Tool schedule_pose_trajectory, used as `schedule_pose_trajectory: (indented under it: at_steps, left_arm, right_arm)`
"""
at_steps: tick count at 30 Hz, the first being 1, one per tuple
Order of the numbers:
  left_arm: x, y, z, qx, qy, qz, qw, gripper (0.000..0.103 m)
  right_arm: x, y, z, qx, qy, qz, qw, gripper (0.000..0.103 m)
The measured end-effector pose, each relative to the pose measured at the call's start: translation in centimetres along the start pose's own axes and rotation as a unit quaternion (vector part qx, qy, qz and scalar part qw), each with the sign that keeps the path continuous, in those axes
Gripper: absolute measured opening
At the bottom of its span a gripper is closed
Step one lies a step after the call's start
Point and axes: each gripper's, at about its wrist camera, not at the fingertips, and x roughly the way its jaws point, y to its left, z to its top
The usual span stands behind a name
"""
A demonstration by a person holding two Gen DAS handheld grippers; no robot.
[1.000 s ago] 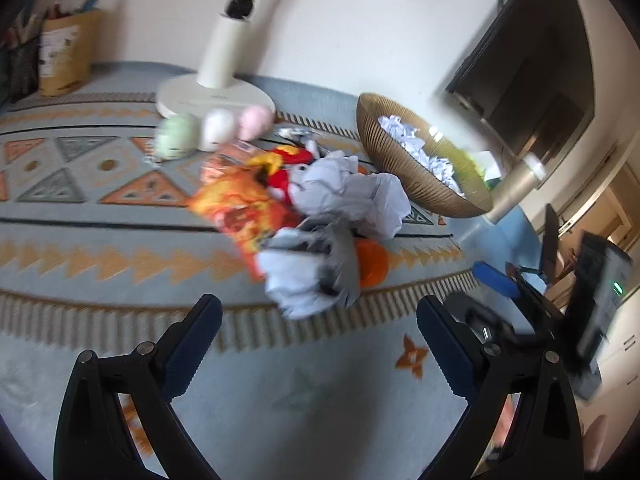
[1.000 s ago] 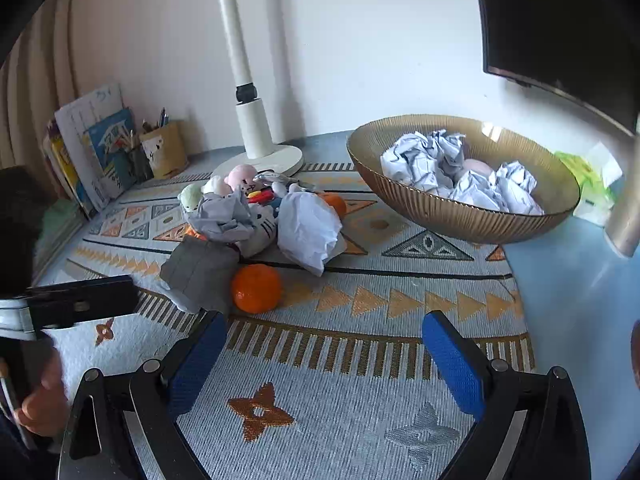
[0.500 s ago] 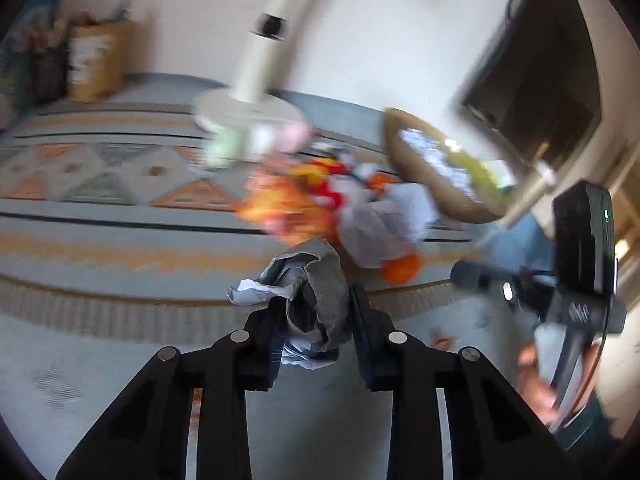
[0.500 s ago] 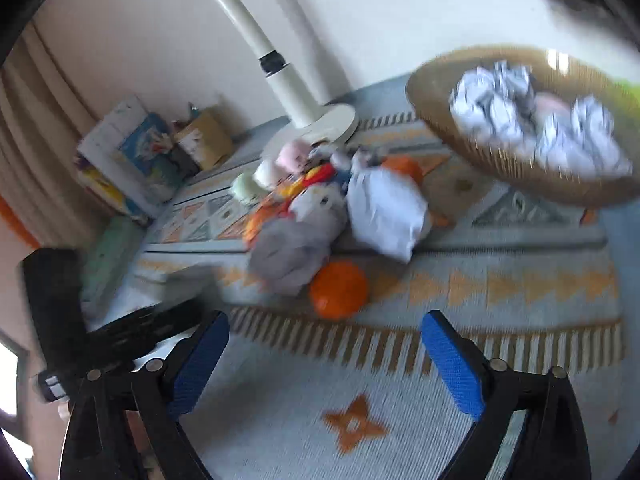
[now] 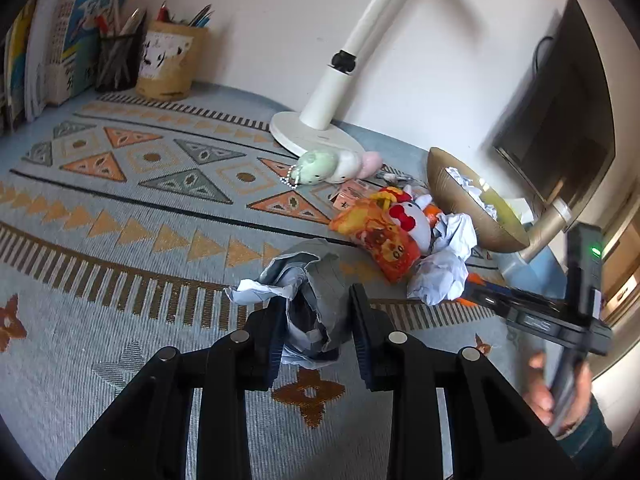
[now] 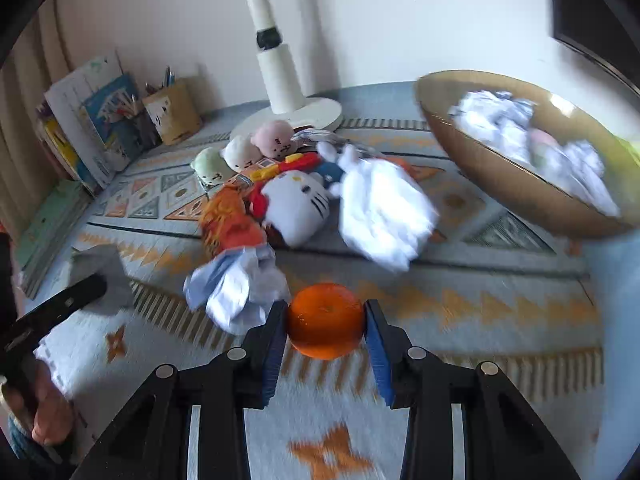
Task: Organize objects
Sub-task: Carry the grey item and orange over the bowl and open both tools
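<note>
— Crumpled paper and toys lie in a heap on our patterned mat (image 5: pixel 120 208), which covers the desk; what do we see biggest first?

— Our white lamp (image 5: pixel 320 128) stands at the back edge. Right of it, toward the right edge, sits the golden bowl (image 6: pixel 500 176), and it holds several crumpled white paper balls (image 6: pixel 496 112) plus something pink we cannot make out.

— And other containers?

— At the back left corner a tan pen cup (image 5: pixel 170 62) and a dark mesh cup (image 5: pixel 116 64) both hold pens and pencils, with books (image 5: pixel 60 40) leaning beside them.

— The heap itself?

— Between lamp and bowl: a white cat plush (image 6: pixel 296 204), a loose white paper wad (image 6: pixel 384 212), an orange snack bag (image 5: pixel 376 236), and three small round plushies (image 6: pixel 244 152) touching the lamp base.

— Our grippers?

— Our left gripper (image 5: pixel 318 320) has its jaws closed on a grey crumpled paper (image 5: pixel 316 276), near the front edge. Our right gripper (image 6: pixel 326 332) has its blue pads against both sides of an orange (image 6: pixel 325 320), just beside a bluish paper wad (image 6: pixel 236 284).
</note>
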Motion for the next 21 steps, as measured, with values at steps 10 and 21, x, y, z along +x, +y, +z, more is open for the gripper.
schedule_pose_trajectory:
  at_steps: [10,21]
  left_arm:
    - [-0.5,-1.3,-0.5,0.034,-0.024,0.053,0.9977,0.027]
    - [-0.4,-1.3,-0.5,0.035,-0.026,0.068,0.9968,0.027]
  right_arm:
    - [-4.4,-2.2,-4.7,0.002,0.03,-0.034,0.999,0.045]
    - [-4.4,-2.0,-5.6,0.068,0.024,-0.005,0.997,0.084]
